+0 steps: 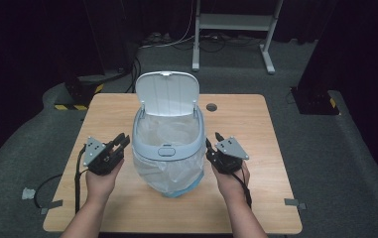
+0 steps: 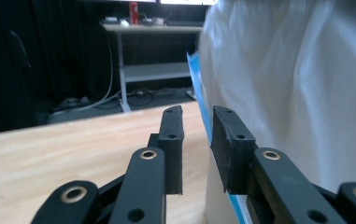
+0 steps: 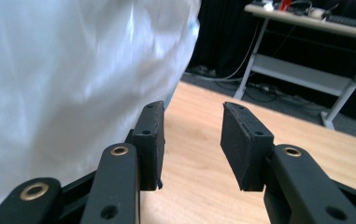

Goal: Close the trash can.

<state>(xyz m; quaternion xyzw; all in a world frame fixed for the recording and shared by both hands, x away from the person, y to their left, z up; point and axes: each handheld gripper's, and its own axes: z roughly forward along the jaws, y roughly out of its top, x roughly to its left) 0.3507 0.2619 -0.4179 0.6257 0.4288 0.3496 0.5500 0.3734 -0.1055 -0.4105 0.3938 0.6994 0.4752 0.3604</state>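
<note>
Two grippers flank the bin point(image 1: 168, 148) mid-table point(image 1: 256, 129), lid up, white bag point(image 1: 171, 171) draped over its rim and down the sides; left gripper point(image 1: 121, 142) and right gripper point(image 1: 210, 147) sit just beside it. Left gripper view: my jaws stand apart, nothing between, bag point(image 2: 297, 84) just beside. Right gripper view: jaws apart, empty, bag point(image 3: 73, 70) alongside. I judge the lining done; the lid is left to close.

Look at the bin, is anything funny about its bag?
Yes. The white bag is folded over the rim of the bin and hangs loosely down its outside, almost hiding the blue body. It looks baggy and crumpled, not snug. The lid stands open. Nothing is spilled on the table.
</note>
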